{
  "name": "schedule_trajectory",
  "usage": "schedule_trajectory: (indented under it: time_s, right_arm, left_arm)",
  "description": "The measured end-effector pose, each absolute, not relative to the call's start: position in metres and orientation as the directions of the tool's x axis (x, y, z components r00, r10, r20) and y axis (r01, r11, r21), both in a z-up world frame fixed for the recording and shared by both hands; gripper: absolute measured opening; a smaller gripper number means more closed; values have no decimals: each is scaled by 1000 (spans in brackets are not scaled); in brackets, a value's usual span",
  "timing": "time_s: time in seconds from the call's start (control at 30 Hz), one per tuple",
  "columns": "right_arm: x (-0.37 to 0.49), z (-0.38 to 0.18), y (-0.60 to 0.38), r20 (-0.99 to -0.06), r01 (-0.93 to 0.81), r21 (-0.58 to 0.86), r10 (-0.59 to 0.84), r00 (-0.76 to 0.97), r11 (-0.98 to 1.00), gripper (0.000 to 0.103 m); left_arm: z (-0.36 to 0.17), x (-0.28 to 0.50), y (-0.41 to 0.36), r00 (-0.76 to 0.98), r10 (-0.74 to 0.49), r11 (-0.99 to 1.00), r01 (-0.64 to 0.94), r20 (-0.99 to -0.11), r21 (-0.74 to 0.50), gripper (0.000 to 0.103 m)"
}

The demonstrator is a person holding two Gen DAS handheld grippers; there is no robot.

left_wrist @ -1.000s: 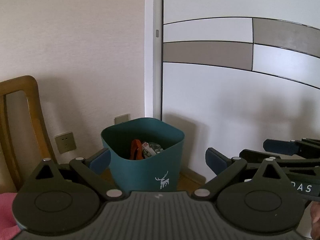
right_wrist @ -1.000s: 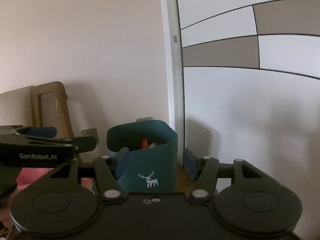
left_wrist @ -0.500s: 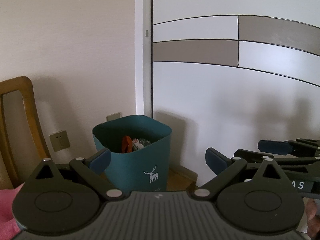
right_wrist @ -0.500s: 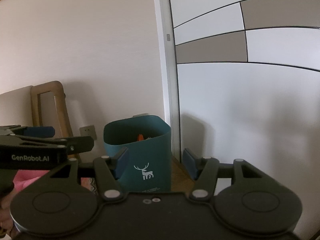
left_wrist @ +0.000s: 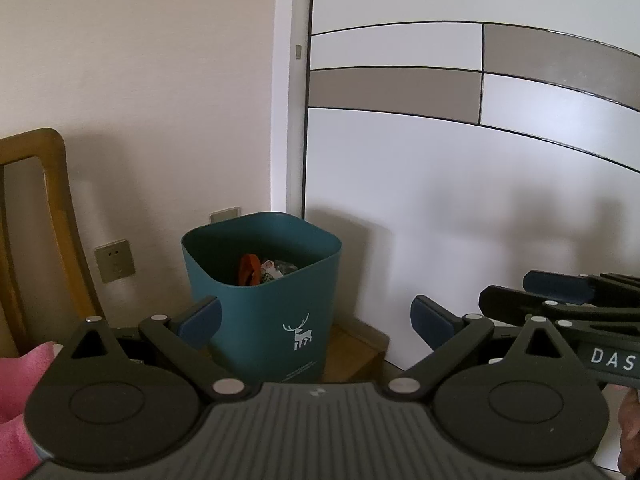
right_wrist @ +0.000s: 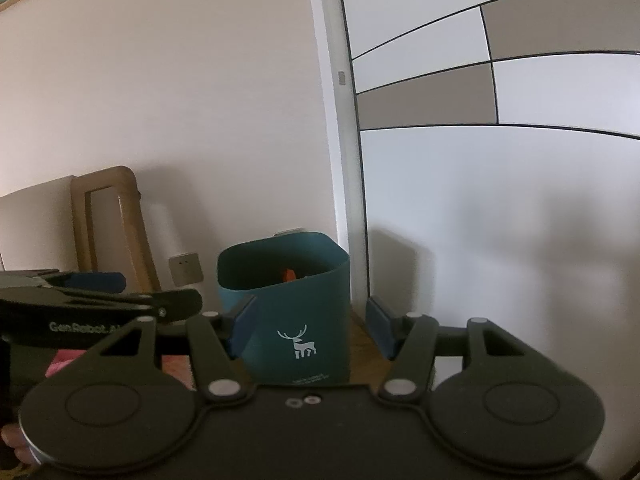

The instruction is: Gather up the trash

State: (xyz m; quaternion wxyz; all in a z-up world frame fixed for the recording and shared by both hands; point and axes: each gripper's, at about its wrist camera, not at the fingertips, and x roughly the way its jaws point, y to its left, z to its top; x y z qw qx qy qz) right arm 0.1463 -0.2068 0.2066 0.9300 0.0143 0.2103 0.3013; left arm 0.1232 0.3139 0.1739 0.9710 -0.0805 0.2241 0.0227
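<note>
A teal waste bin (left_wrist: 264, 312) with a white deer print stands on the floor in the corner, seen again ahead in the right wrist view as the bin (right_wrist: 296, 320). Inside it lie an orange piece (left_wrist: 249, 269) and some crumpled wrappers (left_wrist: 276, 270). My left gripper (left_wrist: 316, 318) is open and holds nothing, and the bin shows between its blue pads, farther off. Open and bare as well, my right gripper (right_wrist: 310, 322) frames the bin from a distance. Each gripper appears at the side of the other's view.
A wooden chair (left_wrist: 36, 236) stands at the left against the wall, with a wall socket (left_wrist: 115, 266) beside the bin. A white and grey panelled door or cabinet (left_wrist: 460, 184) fills the right. Pink cloth (left_wrist: 20, 396) lies at the lower left.
In both views the bin has slid slightly left and sits a little lower and farther; the grippers stay open and empty.
</note>
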Motion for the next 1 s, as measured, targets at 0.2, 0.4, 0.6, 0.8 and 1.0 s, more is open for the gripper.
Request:
schedule_trajectory:
  time_s: [0.2, 0.4, 0.6, 0.8, 1.0]
  right_arm:
    - [142, 211, -202, -382, -568, 138, 573, 725, 811, 59]
    - [141, 213, -201, -383, -568, 144, 575, 723, 810, 59]
    - [141, 212, -202, -388, -569, 147, 576, 720, 809, 59]
    - [144, 212, -202, -394, -570, 146, 576, 716, 809, 59]
    - [145, 212, -203, -395, -571, 149, 578, 714, 807, 59]
  left_arm:
    - [175, 124, 315, 899, 12, 986, -83, -438, -143, 101]
    - [175, 122, 315, 898, 19, 987, -87, -439, -136, 101]
    - [175, 121, 314, 899, 18, 987, -85, -438, -134, 101]
    - [176, 121, 312, 898, 21, 988, -85, -440, -127, 101]
    - [177, 120, 308, 896, 25, 988, -88, -443, -123, 101]
